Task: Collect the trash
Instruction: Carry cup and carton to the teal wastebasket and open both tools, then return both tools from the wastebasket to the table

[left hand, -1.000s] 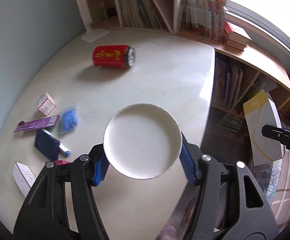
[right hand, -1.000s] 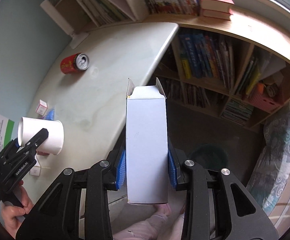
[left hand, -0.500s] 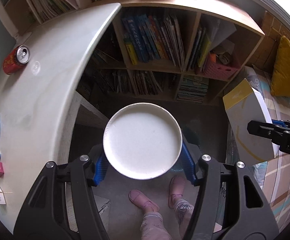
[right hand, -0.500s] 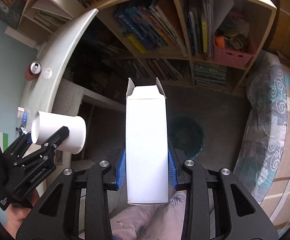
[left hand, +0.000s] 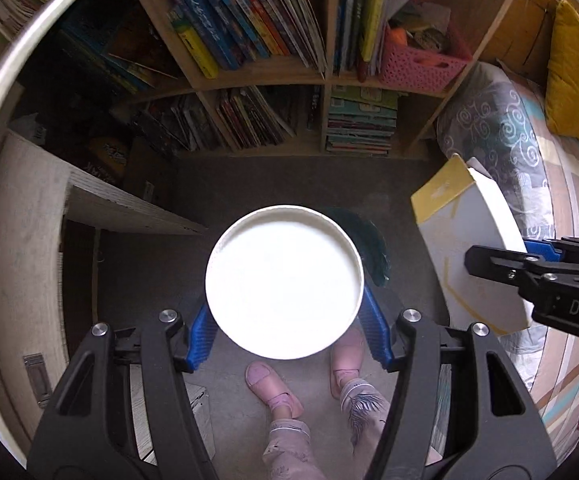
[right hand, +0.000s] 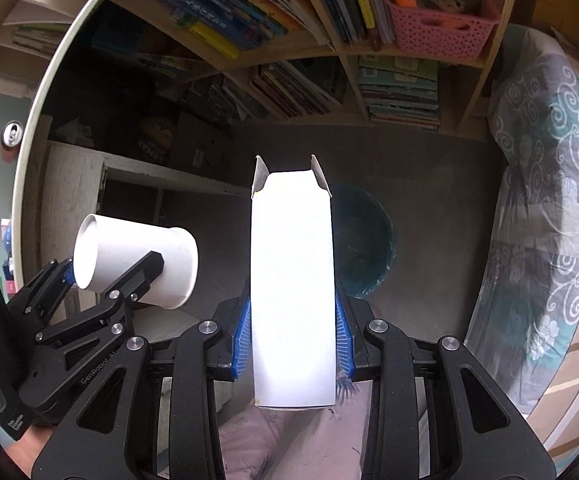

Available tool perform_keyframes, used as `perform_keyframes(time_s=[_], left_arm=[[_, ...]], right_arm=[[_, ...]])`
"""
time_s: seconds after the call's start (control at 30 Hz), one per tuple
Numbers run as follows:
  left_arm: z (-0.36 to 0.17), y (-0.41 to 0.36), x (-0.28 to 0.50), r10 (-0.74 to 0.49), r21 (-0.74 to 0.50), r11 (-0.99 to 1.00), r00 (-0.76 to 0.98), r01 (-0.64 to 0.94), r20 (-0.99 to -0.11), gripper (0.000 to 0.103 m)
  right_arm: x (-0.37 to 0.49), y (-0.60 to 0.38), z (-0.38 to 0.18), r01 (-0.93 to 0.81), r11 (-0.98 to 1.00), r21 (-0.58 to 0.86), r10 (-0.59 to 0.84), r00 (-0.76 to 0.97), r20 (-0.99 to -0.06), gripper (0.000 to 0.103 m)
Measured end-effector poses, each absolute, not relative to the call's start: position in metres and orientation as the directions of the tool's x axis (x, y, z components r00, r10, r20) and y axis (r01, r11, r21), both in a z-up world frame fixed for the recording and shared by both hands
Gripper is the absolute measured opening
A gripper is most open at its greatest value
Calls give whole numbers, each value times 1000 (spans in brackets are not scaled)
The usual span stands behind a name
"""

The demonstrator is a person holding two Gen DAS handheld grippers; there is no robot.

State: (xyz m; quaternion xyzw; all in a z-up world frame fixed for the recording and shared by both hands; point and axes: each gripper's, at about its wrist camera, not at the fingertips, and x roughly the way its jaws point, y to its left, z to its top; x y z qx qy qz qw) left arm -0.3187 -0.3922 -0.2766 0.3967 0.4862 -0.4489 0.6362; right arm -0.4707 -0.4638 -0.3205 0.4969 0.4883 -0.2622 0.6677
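Observation:
My left gripper [left hand: 287,330] is shut on a white paper cup [left hand: 284,282], its bottom facing the camera; the cup also shows in the right wrist view [right hand: 137,260]. My right gripper [right hand: 292,338] is shut on a tall white carton [right hand: 292,284] with open top flaps; the carton also shows in the left wrist view [left hand: 473,256], with a yellow side. A dark teal trash bin [right hand: 363,240] stands on the floor below, partly hidden behind the carton. In the left wrist view its rim [left hand: 373,246] peeks out behind the cup. Both grippers hover above the floor near the bin.
A curved white desk edge [right hand: 37,120] runs at the left, with a red can [right hand: 11,136] on it. Wooden bookshelves [left hand: 289,60] with books and a pink basket [left hand: 421,64] stand behind. A bed [right hand: 541,220] is at the right. The person's feet in pink slippers [left hand: 269,388] are below.
Both grippers have swung away from the desk toward the floor with their loads. The trash bin now lies closer beneath them. The desk's trash has left the left wrist view.

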Motion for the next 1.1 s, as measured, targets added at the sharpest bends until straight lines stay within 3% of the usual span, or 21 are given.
perform_keyframes(time_s=[0.5,0.6,0.67,1.1], left_arm=[[-365,-409,-328,-109,75,211,100,975,-989,59],[-374,-414,-329,-94,93,207,114,974,-989,62],[-374,-417,-331,-103,101,201,124,974,-987,81],[-370,-415,-332,-108,133,182,154,974,-982,87]], right_arm=[[-457,-469,-419,847,318,425,230,366,-902,35],[-453,-474,-427,848,306,432,238,371,-898,38],[-454,-477,-428,851,302,429,232,371,-899,54],[-473,-491,-416,868,279,411,197,368,-909,56]])
